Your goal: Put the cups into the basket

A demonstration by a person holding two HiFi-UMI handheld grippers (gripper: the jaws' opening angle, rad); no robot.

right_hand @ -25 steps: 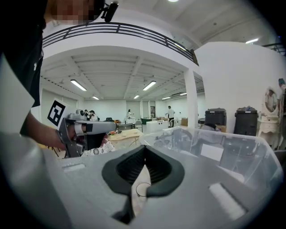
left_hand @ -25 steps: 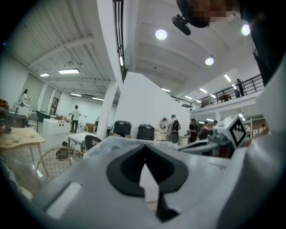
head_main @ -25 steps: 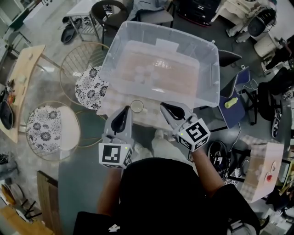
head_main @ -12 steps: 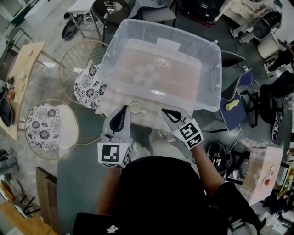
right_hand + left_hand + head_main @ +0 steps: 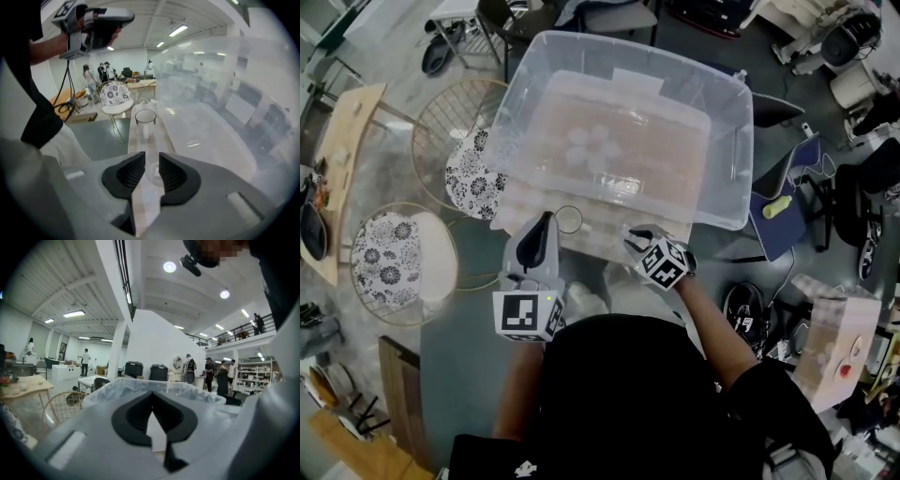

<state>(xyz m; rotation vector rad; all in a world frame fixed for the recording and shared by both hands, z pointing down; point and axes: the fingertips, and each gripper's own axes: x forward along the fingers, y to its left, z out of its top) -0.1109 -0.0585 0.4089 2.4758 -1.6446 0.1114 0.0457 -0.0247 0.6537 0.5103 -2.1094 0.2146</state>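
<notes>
The left hand-held gripper [image 5: 546, 225] [image 5: 151, 399] is closed. Its two black pads meet at the tips and nothing is between them. It points almost flat at the near wall of the basket [image 5: 731, 141] [image 5: 154, 383], a big see-through box that stands right in front of it.

One clear cup [image 5: 569, 218] [image 5: 146, 117] stands upright on the tabletop [image 5: 598, 242], which has a checked cloth on it. This cup is just to the right of the left hand-held gripper's tip, close to the basket wall. It is not in the basket.

The right hand-held gripper [image 5: 636, 236] [image 5: 151, 157] tips down toward the tabletop. Its jaws have just been opening and now stand a little apart. A second clear cup [image 5: 153, 172] shows in the gap between them, low on the cloth. The pads do not press on it. From this hand-held gripper, the basket wall rises on the right, and the first cup stands farther ahead along the cloth.

Some pale round shapes [image 5: 586, 145] lie inside the basket, past both hand-held grippers. They are too blurry to say for sure that they are cups.

Off to the left of the left hand-held gripper, well apart from it, stand two round wire chairs [image 5: 389, 262] with flowery cushions.
</notes>
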